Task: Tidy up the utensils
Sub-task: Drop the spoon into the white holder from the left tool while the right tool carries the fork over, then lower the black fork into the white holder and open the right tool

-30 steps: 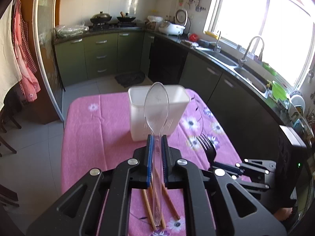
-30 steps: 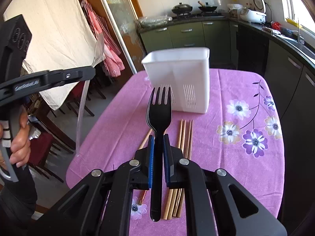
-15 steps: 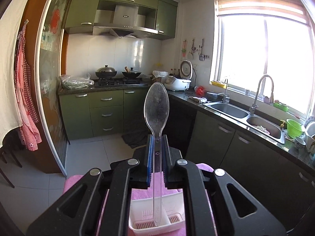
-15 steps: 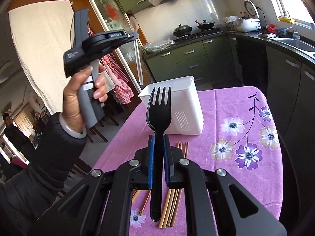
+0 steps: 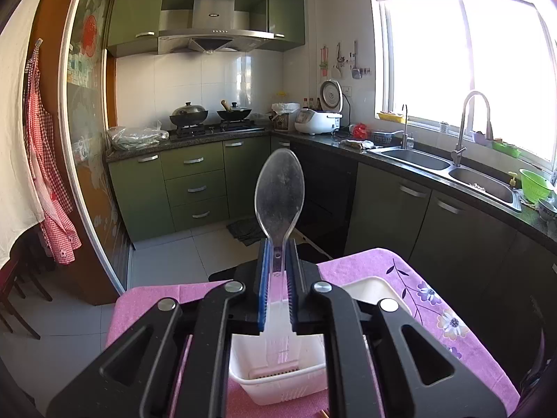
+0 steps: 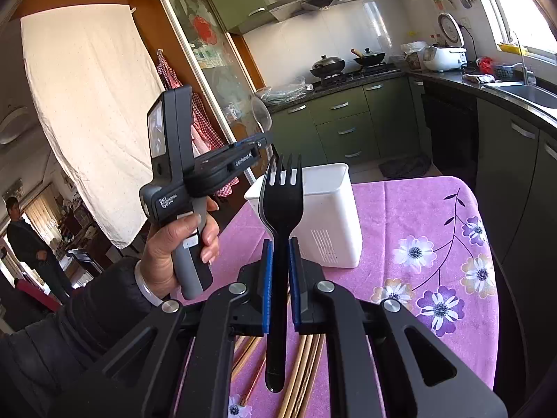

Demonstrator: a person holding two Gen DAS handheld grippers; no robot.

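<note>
My left gripper (image 5: 277, 254) is shut on a clear plastic spoon (image 5: 279, 195), bowl up, with its handle hanging down into the white utensil holder (image 5: 303, 383) right below. In the right wrist view the left gripper (image 6: 259, 144) is above the left edge of the holder (image 6: 327, 216). My right gripper (image 6: 278, 254) is shut on a black plastic fork (image 6: 282, 205), tines up, held over the table in front of the holder. Several wooden chopsticks (image 6: 306, 358) lie on the pink cloth under it.
The table has a pink flowered cloth (image 6: 435, 244). Green kitchen cabinets (image 5: 195, 181), a stove with pans (image 5: 209, 115) and a sink (image 5: 452, 170) stand beyond the table. A person (image 6: 28, 240) stands at the far left.
My left gripper has lifted and tilted the spoon upright, then lowered it so the handle reaches into the holder. My right gripper has risen a little with the fork.
</note>
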